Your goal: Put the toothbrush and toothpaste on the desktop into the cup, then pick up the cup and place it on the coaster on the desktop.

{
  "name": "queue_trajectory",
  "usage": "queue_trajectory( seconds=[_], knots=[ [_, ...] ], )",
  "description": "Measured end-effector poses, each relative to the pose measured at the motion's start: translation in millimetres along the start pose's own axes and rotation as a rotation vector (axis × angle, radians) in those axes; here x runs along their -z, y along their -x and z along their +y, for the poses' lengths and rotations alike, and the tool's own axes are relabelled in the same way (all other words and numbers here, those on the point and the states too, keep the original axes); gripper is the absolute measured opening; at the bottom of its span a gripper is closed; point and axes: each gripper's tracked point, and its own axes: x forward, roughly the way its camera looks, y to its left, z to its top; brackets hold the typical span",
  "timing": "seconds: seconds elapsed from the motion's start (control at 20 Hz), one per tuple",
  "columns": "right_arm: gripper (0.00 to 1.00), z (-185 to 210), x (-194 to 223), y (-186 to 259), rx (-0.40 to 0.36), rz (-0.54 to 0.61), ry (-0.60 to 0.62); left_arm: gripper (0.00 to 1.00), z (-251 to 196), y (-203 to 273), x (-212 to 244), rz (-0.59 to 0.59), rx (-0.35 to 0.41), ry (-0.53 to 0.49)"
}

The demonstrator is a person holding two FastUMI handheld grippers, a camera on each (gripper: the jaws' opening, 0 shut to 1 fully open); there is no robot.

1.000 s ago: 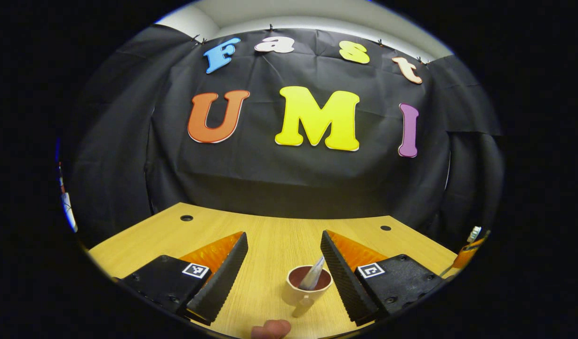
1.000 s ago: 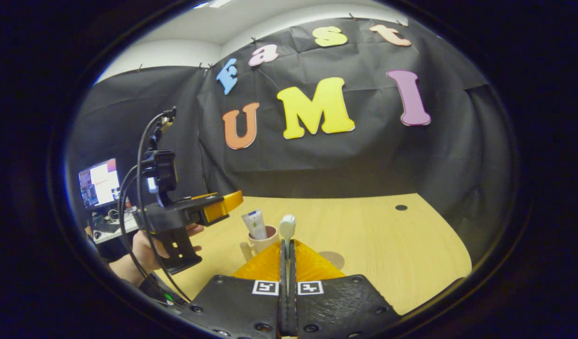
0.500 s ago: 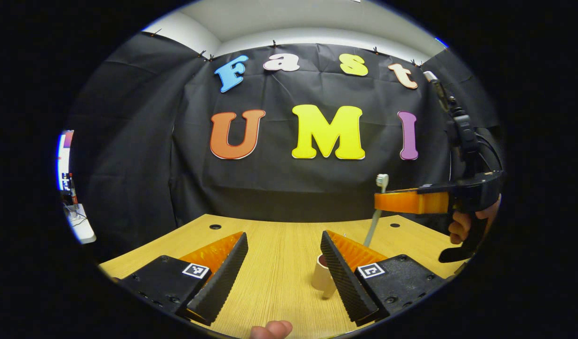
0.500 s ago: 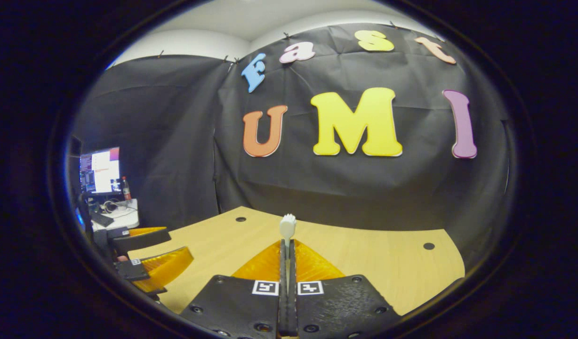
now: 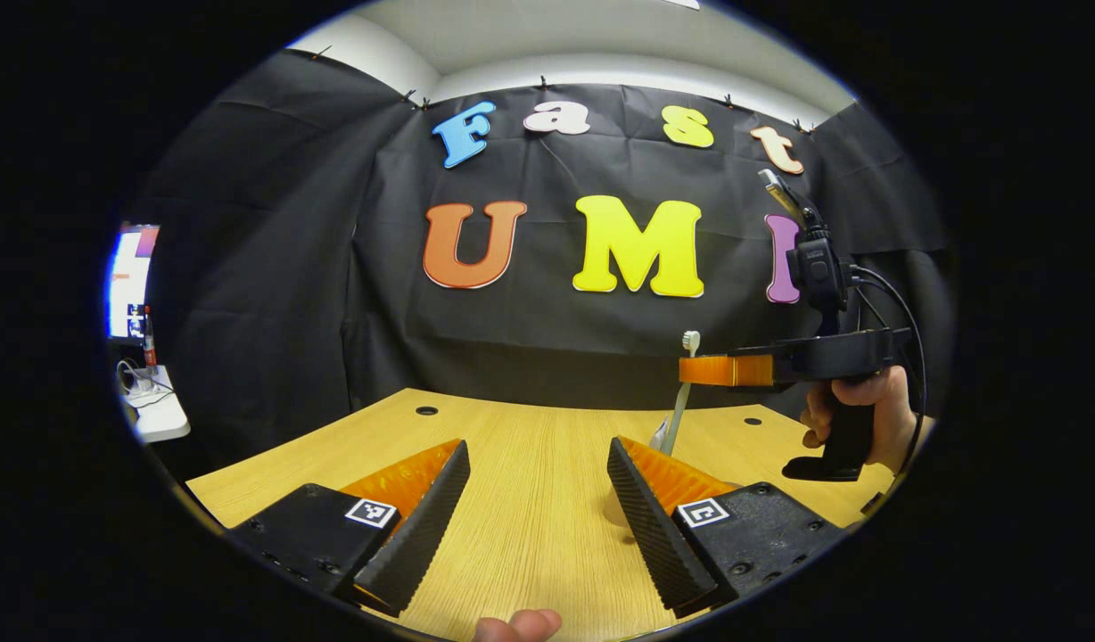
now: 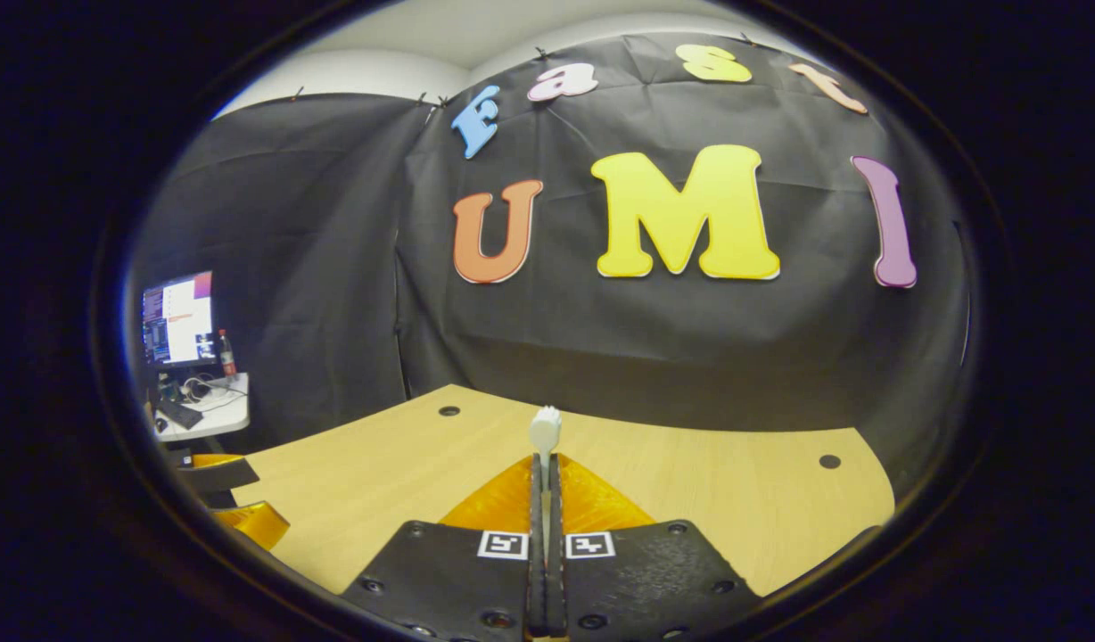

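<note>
My left gripper [image 5: 537,446] stands open low over the wooden table [image 5: 530,419], nothing between its fingers. The cup is hidden behind its right finger; just the toothpaste's tip [image 5: 661,434] pokes up above that finger. A hand [image 5: 868,406] holds my right gripper [image 5: 695,370] level above that spot, shut on the white toothbrush [image 5: 681,401], which hangs nearly upright with its bristle head up. In the right gripper view the right gripper [image 6: 545,459] is shut, and the toothbrush head [image 6: 545,426] sticks up past its tips. The left gripper [image 6: 244,495] shows at the lower left there.
The table [image 6: 735,499] ends at the black cloth wall and has small round holes [image 5: 426,411]. Off to the left stand a lit monitor [image 6: 177,316] and a white side table [image 6: 204,410] with clutter. A fingertip [image 5: 516,624] shows at the bottom edge.
The right gripper came in from the right edge with the toothbrush and now hangs above the cup's spot. In the left gripper view the cup slid behind the right finger.
</note>
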Motion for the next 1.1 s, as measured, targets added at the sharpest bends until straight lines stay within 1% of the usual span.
queue_trajectory(
  seconds=[0.1,0.25,0.3,0.4,0.45,0.5,0.6,0.7,0.75,0.85,0.9,1.0,1.1],
  knots=[
    [0.02,5,2,3,-0.018,0.006,0.006,0.98,4,1,3,0.013,-0.010,0.005],
    [0.63,3,0,5,-0.018,-0.005,0.022,0.98,5,1,4,0.021,-0.014,0.016],
    [0.64,0,-2,8,-0.007,-0.013,0.025,0.98,2,1,4,0.021,-0.009,0.023],
    [0.88,-5,-8,19,0.016,-0.043,0.039,0.98,3,0,4,0.027,-0.020,0.029],
    [0.99,-12,-12,23,0.039,-0.065,0.048,0.98,3,0,4,0.030,-0.022,0.028],
    [0.97,-18,-17,31,0.063,-0.093,0.051,0.98,1,0,5,0.041,-0.023,0.029],
    [0.95,-28,-20,50,0.088,-0.135,0.053,0.98,-4,1,5,0.045,-0.022,0.033],
    [0.96,-38,-18,76,0.094,-0.159,0.031,0.98,-6,0,6,0.052,-0.030,0.023],
    [0.95,-42,-13,89,0.089,-0.161,0.017,0.98,-10,0,7,0.067,-0.031,0.014],
    [0.96,-54,-3,120,0.090,-0.164,-0.005,0.98,-22,-1,6,0.086,-0.001,0.014],
    [0.95,-62,3,136,0.098,-0.170,-0.009,0.98,-32,-3,4,0.102,0.034,0.017],
    [0.95,-80,22,169,0.125,-0.187,-0.032,0.98,-45,-8,8,0.166,0.076,0.019],
    [0.95,-98,44,200,0.155,-0.185,-0.068,0.98,-59,-14,12,0.267,0.119,0.029]
  ],
)
